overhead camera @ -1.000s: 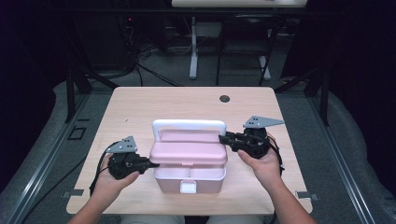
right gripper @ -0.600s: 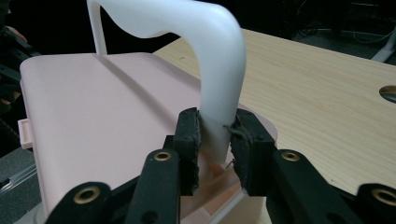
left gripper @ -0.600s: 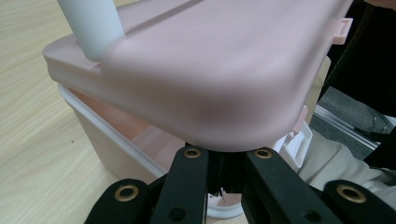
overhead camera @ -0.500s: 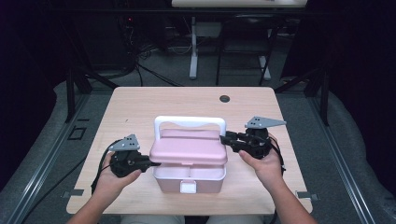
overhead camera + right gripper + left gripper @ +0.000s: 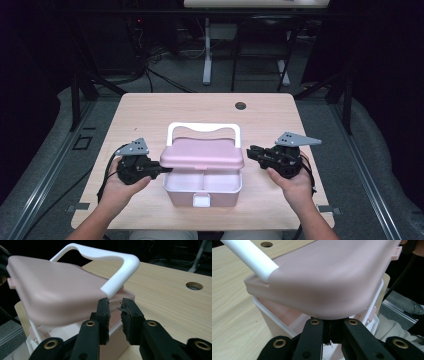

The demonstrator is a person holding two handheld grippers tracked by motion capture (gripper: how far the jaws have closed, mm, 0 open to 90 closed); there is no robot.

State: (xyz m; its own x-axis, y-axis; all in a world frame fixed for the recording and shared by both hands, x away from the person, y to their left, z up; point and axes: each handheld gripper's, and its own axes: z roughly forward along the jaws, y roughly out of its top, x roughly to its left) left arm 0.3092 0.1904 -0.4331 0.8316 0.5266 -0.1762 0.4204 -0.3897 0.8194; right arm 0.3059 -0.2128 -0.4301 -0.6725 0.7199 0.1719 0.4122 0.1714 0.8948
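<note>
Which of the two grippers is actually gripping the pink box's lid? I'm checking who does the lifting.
The left gripper: its jaws are shut on the left edge of the raised lid. The right gripper hangs beside the lid's right end, with nothing between its jaws.

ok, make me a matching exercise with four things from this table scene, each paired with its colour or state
Things:
1. box lid
2. carry handle
3. left gripper
4. round hole in the table

States:
A. white, swung back behind the lid
B. jaws together at the lid's edge
C. pink, raised ajar above the box
D. dark, near the far edge

Pairs: 1-C, 2-A, 3-B, 4-D
</note>
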